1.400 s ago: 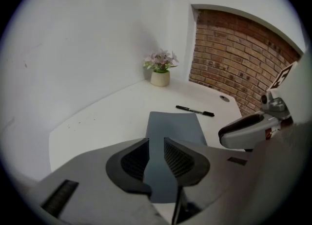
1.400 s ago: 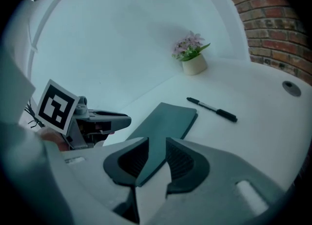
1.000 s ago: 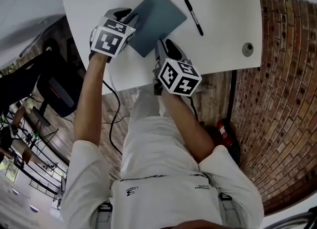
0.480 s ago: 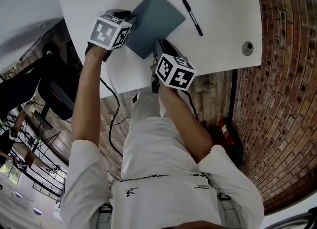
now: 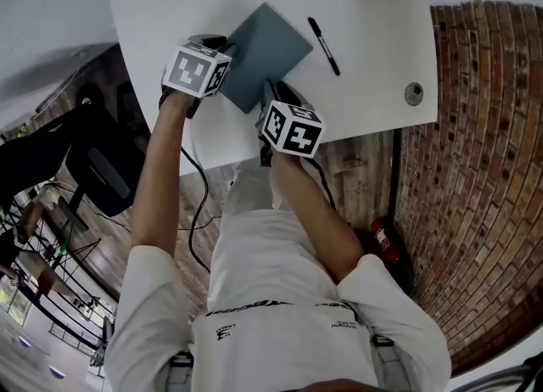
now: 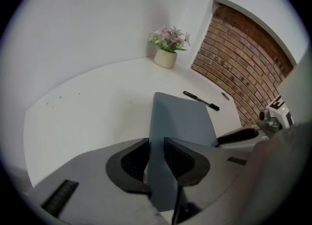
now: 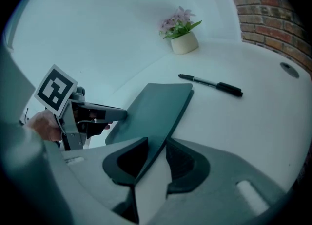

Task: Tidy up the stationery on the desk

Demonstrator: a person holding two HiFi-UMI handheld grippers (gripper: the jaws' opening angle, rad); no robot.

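White T-shirt [image 5: 280,339], grey left claw [image 6: 156,143], right claw [image 7: 157,143]

Open desk [image 5: 170,8] left of notebook [image 5: 265,51]; pen [image 5: 322,45] lies close right (flowerpot [image 6: 165,58] in far corner).

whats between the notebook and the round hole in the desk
The black pen lies between the notebook and the hole, apart from both. The head view shows it, the right gripper view too.

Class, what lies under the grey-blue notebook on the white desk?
Only the white desk shows around the thin grey-blue notebook; anything beneath its cover is hidden.
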